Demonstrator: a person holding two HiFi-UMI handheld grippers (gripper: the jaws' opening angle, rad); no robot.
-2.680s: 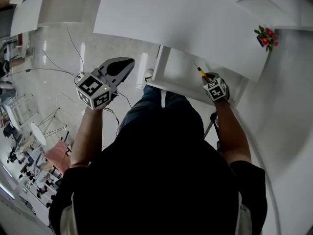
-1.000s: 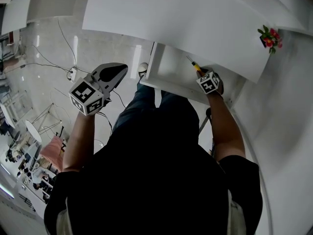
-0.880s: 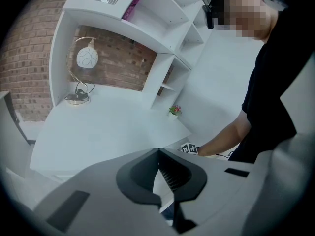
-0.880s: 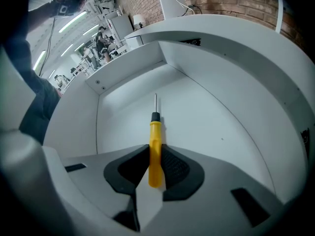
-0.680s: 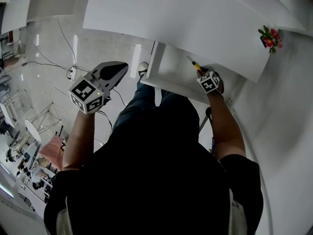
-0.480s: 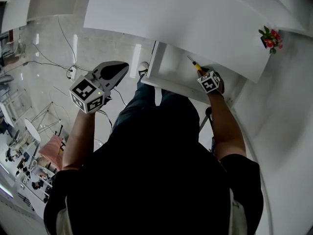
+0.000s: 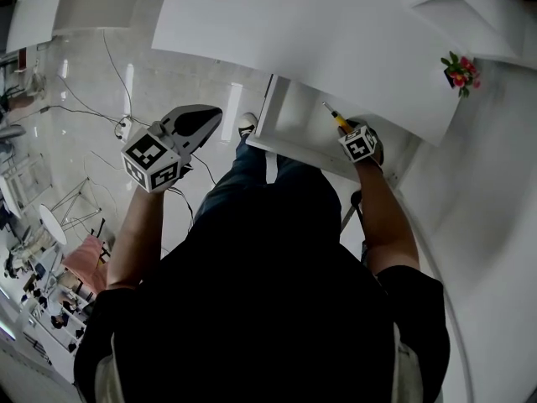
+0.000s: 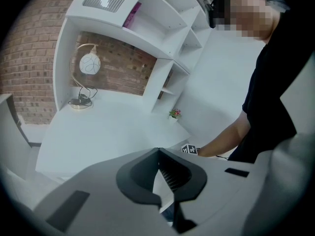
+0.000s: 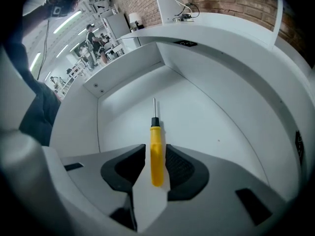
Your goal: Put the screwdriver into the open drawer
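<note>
The screwdriver (image 9: pixel 156 151) has a yellow handle and a thin metal shaft, which points into the open white drawer (image 9: pixel 197 117). My right gripper (image 9: pixel 156 150) is shut on the handle. In the head view this gripper (image 7: pixel 347 130) hangs over the right part of the drawer (image 7: pixel 294 116), the screwdriver (image 7: pixel 336 117) sticking out ahead of it above the drawer's floor. My left gripper (image 7: pixel 216 114) is held off to the left above the floor, shut with nothing in it. Its jaws (image 8: pixel 158 151) meet at the tips.
The white desk top (image 7: pixel 319 32) overhangs the drawer's back. A small pot of pink flowers (image 7: pixel 457 67) stands at the right, and a globe lamp (image 8: pixel 84 75) sits farther back on the desk. Cables (image 7: pixel 117 82) lie on the glossy floor at the left. My shoe (image 7: pixel 246 126) is beside the drawer's left corner.
The right gripper stays over the drawer with the screwdriver still in its jaws. The left gripper has hardly moved. The head view has shifted slightly.
</note>
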